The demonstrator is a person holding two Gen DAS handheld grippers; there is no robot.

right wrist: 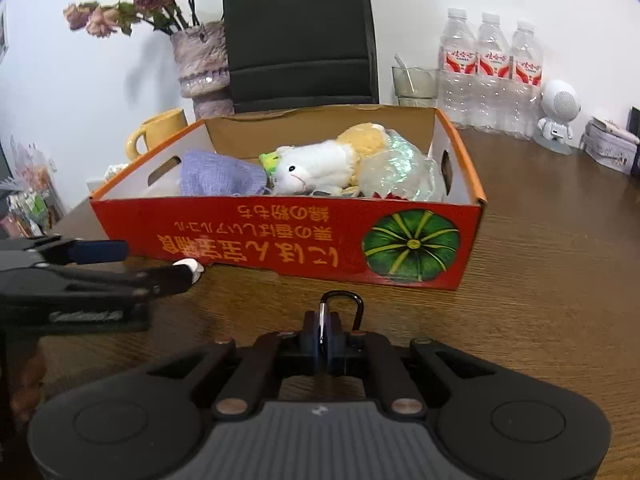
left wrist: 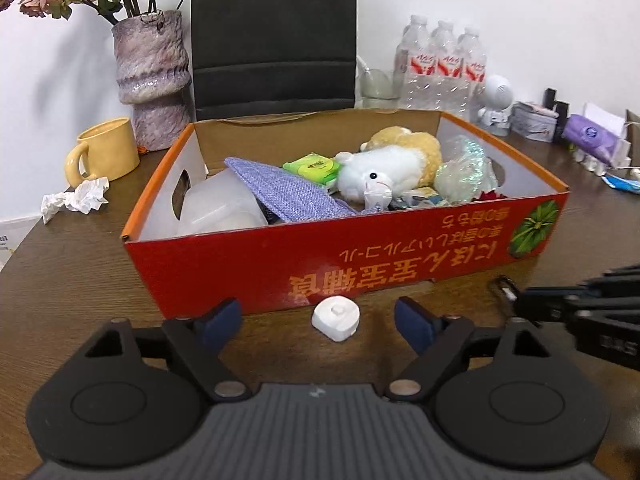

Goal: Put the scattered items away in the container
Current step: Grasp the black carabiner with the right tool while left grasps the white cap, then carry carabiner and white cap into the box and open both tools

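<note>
A red cardboard box (left wrist: 224, 264) stands on the wooden table and holds a white plush animal (left wrist: 380, 172), a purple cloth pouch (left wrist: 280, 188), a green packet and clear wrapping. In front of its near wall lies a small white round item (left wrist: 336, 318). My left gripper (left wrist: 316, 316) is open, one finger on each side of that item, pads apart from it. My right gripper (right wrist: 323, 328) is shut on a black carabiner (right wrist: 361, 307), low over the table before the box (right wrist: 240, 224). The left gripper (right wrist: 160, 263) shows at the right wrist view's left edge.
Left of the box are a yellow mug (left wrist: 104, 154), a crumpled tissue (left wrist: 76, 198) and a vase of dried flowers (left wrist: 152, 76). A black chair back (left wrist: 274, 36) rises behind. Water bottles (right wrist: 492, 76), a glass (right wrist: 414, 84) and a white robot figure (right wrist: 558, 116) stand at the back right.
</note>
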